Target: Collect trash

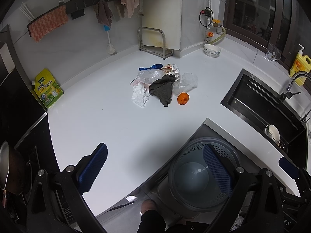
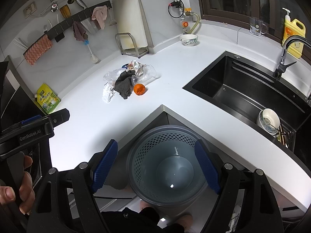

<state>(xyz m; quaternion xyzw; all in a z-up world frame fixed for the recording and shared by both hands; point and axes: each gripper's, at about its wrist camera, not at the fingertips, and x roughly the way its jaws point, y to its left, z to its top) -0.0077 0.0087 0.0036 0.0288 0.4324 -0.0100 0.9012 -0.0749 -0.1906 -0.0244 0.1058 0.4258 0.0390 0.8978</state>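
Lying in a loose heap on the white surface (image 1: 108, 120) are the pieces of trash: a dark grey cloth (image 1: 162, 90), a crumpled white paper (image 1: 140, 96), a clear plastic bag (image 1: 148, 75), a blue scrap (image 1: 155, 66), clear plastic cups (image 1: 186, 83) and an orange fruit (image 1: 183, 98) just beside the cloth. The heap sits well apart from both tongs. The left tongs (image 1: 155, 167) are spread wide with nothing between the blue pads, one pad over the surface, the other over the grey perforated bin (image 1: 196, 174). The right tongs (image 2: 155, 167) are likewise spread wide and hold nothing, framing the bin (image 2: 167, 167), which stands on the floor in the inner corner of the surface. A black sink (image 2: 243, 89) lies to the right.
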